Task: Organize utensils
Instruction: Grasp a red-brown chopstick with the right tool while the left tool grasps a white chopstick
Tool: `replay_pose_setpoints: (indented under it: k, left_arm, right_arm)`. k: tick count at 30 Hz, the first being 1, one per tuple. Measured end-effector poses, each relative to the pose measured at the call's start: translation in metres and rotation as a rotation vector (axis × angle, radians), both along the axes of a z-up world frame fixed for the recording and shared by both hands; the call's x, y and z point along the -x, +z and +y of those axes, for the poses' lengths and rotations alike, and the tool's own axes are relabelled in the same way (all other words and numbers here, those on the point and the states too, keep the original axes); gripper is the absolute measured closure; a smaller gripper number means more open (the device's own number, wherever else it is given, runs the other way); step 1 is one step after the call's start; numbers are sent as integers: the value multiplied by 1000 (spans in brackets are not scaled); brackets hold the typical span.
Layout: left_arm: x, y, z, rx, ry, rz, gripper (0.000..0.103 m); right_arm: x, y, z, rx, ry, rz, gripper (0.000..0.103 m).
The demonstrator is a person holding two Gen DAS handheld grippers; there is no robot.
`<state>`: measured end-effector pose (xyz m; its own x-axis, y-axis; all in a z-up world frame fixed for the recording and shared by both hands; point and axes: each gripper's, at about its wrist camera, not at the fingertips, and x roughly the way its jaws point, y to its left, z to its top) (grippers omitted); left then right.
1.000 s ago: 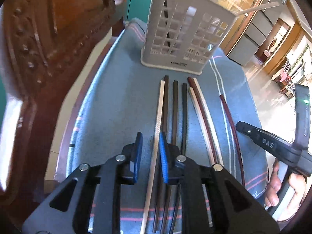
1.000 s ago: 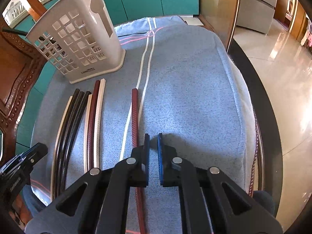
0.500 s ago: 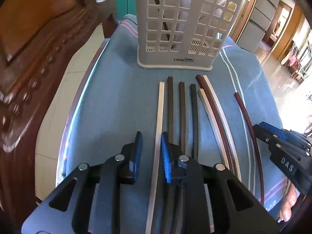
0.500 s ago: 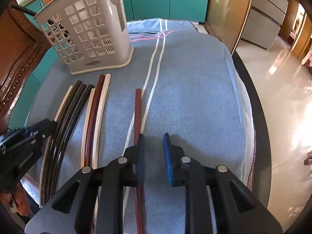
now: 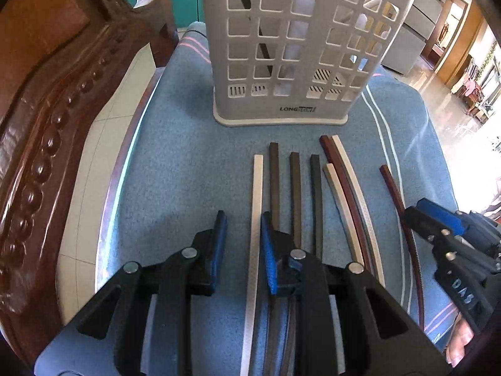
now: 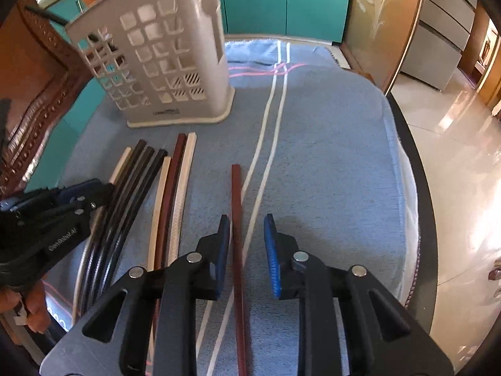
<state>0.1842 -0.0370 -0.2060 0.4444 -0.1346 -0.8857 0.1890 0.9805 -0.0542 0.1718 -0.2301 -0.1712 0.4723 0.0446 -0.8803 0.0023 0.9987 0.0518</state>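
A grey plastic holder point(image 5: 291, 47) with square holes stands up on a blue towel point(image 5: 175, 163) that covers the table. In front of it lie long thin chopsticks, side by side, pointing at the holder.

The left gripper point(image 5: 242, 244) is low over the towel. Its two blue pads are apart. A white chopstick point(image 5: 256, 219) runs between them, close to the right pad, but the pads are not squeezing it. Just to the right of it lie three dark chopsticks point(image 5: 296, 194) in a row. Next come a short white one, a dark red one and another white one, all close together point(image 5: 343, 181).

Well apart from that bunch, one more dark red chopstick point(image 6: 237, 219) lies alone, next to the two white stripes point(image 6: 266, 144) of the towel. The right gripper point(image 6: 245, 247) is over it. Its pads are apart too, and the red chopstick lies between them, nearer the left pad. It may be touching that pad, but the view is too poor to tell.

Inside the holder, a dark stick point(image 5: 255, 31) shows through the holes, leaning a bit. It could be a chopstick.

A carved wooden chair point(image 5: 43, 125) stands to the left of the table. Green cupboard doors point(image 6: 281, 0) are behind the table, and a shiny floor point(image 6: 454, 163) is on the right.
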Motion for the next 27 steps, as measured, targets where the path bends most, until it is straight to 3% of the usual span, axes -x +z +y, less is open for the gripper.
replay_pose_setpoints:
  k: [12, 27]
  left_arm:
    - [-2, -5, -12, -20, -6, -12, 78]
    - [0, -7, -18, -28, -13, -14, 77]
  right_arm:
    - [1, -7, 16, 85, 32, -17, 65]
    - [-7, -9, 17, 85, 29, -9, 64]
